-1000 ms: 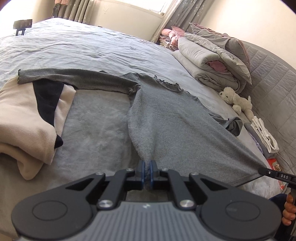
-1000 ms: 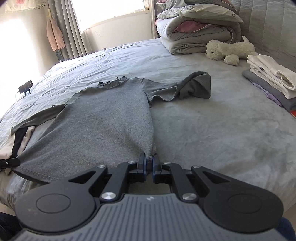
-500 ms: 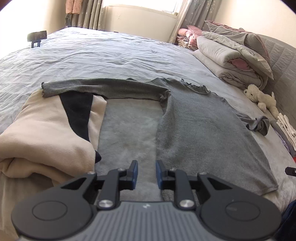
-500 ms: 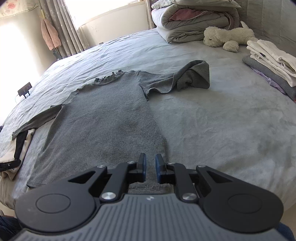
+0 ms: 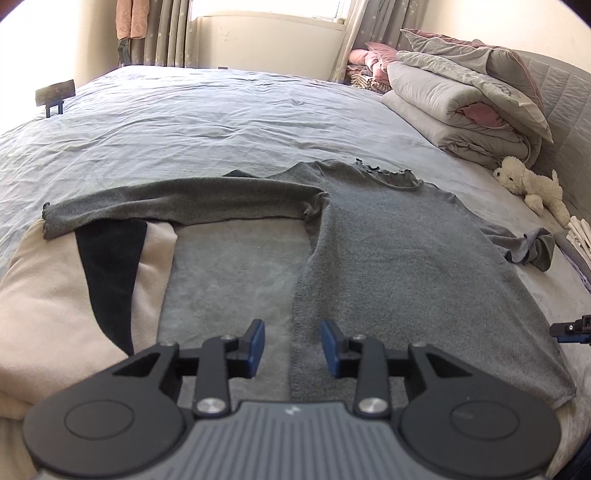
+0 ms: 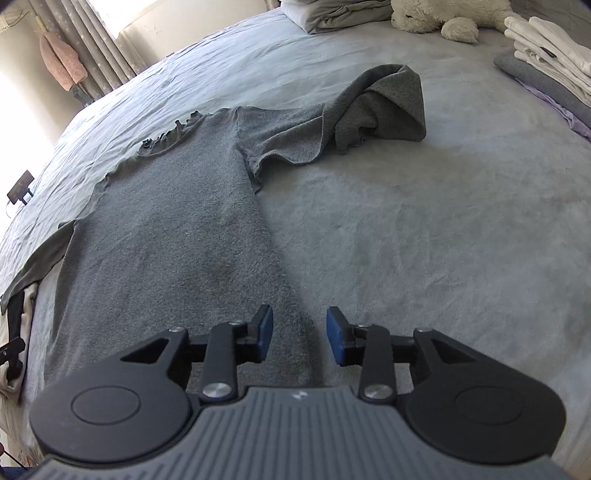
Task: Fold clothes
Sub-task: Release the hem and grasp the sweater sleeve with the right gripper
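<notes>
A grey long-sleeved top (image 5: 399, 258) (image 6: 177, 229) lies flat on the bed, neck away from me. Its left sleeve (image 5: 177, 203) stretches out straight; the right sleeve (image 6: 380, 99) is crumpled in a heap. My left gripper (image 5: 292, 345) hovers over the top's lower left edge, jaws opening, pads clear of the cloth. Over the lower right edge, my right gripper (image 6: 300, 334) has its jaws opening too, and its pads press on nothing. The right gripper's tip (image 5: 570, 328) shows at the edge of the left wrist view.
A cream and black garment (image 5: 70, 302) lies bunched at the left, under the sleeve's cuff. Folded quilts (image 5: 465, 110), a white plush toy (image 5: 532, 188) (image 6: 432, 14) and a stack of folded clothes (image 6: 546, 55) sit at the right. The bed (image 5: 207, 118) runs to the window wall.
Both grippers were shut on the top's lower hem corners a second ago; they let go, the hem dropped flat on the bed, and the jaws have widened while both hands shifted.
</notes>
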`<control>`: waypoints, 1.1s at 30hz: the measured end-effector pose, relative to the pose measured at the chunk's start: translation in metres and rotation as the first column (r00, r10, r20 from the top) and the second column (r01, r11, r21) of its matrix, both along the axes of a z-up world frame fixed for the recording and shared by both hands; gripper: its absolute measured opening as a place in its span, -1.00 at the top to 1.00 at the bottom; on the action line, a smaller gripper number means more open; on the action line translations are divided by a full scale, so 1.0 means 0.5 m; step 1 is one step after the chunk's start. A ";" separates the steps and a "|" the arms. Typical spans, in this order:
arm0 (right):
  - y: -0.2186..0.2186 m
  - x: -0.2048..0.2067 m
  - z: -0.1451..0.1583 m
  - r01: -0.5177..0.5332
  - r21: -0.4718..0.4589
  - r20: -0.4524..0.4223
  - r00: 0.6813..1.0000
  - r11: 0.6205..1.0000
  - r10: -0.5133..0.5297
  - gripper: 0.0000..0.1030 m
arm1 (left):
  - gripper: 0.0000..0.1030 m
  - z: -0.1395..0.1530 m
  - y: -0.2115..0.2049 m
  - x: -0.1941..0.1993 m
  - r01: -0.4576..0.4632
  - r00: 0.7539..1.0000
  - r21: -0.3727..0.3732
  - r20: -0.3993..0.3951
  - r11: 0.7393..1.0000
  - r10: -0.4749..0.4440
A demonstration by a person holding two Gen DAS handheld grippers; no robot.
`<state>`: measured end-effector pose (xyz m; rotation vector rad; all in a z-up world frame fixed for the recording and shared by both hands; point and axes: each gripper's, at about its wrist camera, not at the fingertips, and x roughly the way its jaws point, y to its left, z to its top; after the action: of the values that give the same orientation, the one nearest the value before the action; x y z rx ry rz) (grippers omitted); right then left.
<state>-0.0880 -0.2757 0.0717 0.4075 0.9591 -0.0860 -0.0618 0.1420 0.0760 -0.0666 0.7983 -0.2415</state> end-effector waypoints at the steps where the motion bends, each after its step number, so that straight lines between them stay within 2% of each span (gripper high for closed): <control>1: -0.001 0.012 -0.005 -0.005 0.005 -0.012 1.000 1.000 0.005 0.26 | 0.30 0.000 -0.005 0.010 -0.003 1.000 0.006 -0.002 1.000 0.003; 4: -0.003 0.047 -0.010 -0.025 -0.010 -0.035 0.999 1.000 0.024 0.26 | 0.29 -0.003 -0.018 0.047 -0.020 1.000 0.021 -0.011 1.000 0.020; 7: 0.017 0.064 -0.008 -0.103 -0.047 -0.013 0.995 0.994 0.103 0.29 | 0.24 -0.013 -0.028 0.085 -0.044 0.999 0.037 -0.020 0.998 0.045; 8: 0.026 0.064 -0.011 -0.119 -0.071 -0.013 0.993 0.990 0.118 0.36 | 0.24 -0.021 -0.033 0.096 -0.050 0.998 0.042 -0.030 0.998 0.051; 10: 0.045 0.064 -0.016 -0.146 -0.138 -0.011 0.989 0.980 0.146 0.71 | 0.24 -0.038 -0.043 0.118 -0.056 0.997 0.047 -0.056 0.997 0.059; 12: 0.050 0.060 -0.011 -0.163 -0.154 -0.001 0.986 0.975 0.164 0.92 | 0.24 -0.053 -0.052 0.134 -0.060 0.995 0.052 -0.078 0.997 0.064; 16: 0.043 0.049 -0.002 -0.131 -0.187 0.026 0.990 0.974 0.138 0.93 | 0.36 -0.064 -0.066 0.159 -0.123 0.987 0.118 -0.092 0.985 0.134; 18: 0.043 0.049 -0.004 -0.126 -0.186 0.029 0.991 0.974 0.134 0.93 | 0.37 -0.055 -0.048 0.178 -0.189 0.975 0.075 -0.103 0.979 0.196; 20: 0.047 0.057 -0.005 -0.137 -0.181 0.036 0.989 0.974 0.145 0.86 | 0.30 -0.047 -0.028 0.201 -0.240 0.965 0.030 -0.099 0.970 0.242; 21: 0.045 0.062 -0.004 -0.133 -0.174 0.044 0.989 0.976 0.143 0.71 | 0.26 -0.046 -0.021 0.214 -0.253 0.962 0.013 -0.099 0.967 0.253; 24: 0.020 0.087 0.006 -0.068 -0.125 0.088 0.993 0.990 0.080 0.61 | 0.18 -0.051 -0.011 0.248 -0.268 0.959 -0.041 -0.110 0.963 0.262; 25: 0.008 0.099 0.006 -0.039 -0.108 0.095 0.994 0.993 0.049 0.39 | 0.04 -0.053 -0.008 0.258 -0.270 0.958 -0.062 -0.114 0.961 0.262; 26: -0.004 0.112 0.006 -0.009 -0.090 0.102 0.995 0.996 0.018 0.23 | -0.20 -0.055 -0.005 0.269 -0.271 0.958 -0.086 -0.118 0.959 0.261; 27: -0.017 0.125 0.005 0.018 -0.068 0.106 0.994 0.998 -0.010 0.01 | -0.29 -0.056 -0.002 0.278 -0.272 0.958 -0.113 -0.123 0.956 0.258; 29: -0.048 0.155 -0.002 0.057 -0.001 0.103 0.993 0.998 -0.056 -0.02 | -0.35 -0.057 0.003 0.298 -0.276 0.958 -0.153 -0.127 0.949 0.258; 32: -0.088 0.198 -0.017 0.117 0.130 0.097 0.987 0.985 -0.130 -0.02 | -0.36 -0.053 0.007 0.320 -0.294 0.955 -0.129 -0.088 0.947 0.284; 33: -0.092 0.213 -0.023 0.132 0.144 0.096 0.985 0.981 -0.147 -0.02 | -0.36 -0.055 0.008 0.327 -0.298 0.954 -0.112 -0.080 0.948 0.290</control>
<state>0.0184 -0.3217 0.0604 0.6006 0.8331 -0.1250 0.1016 0.1458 0.0487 -0.3091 0.8235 -0.0051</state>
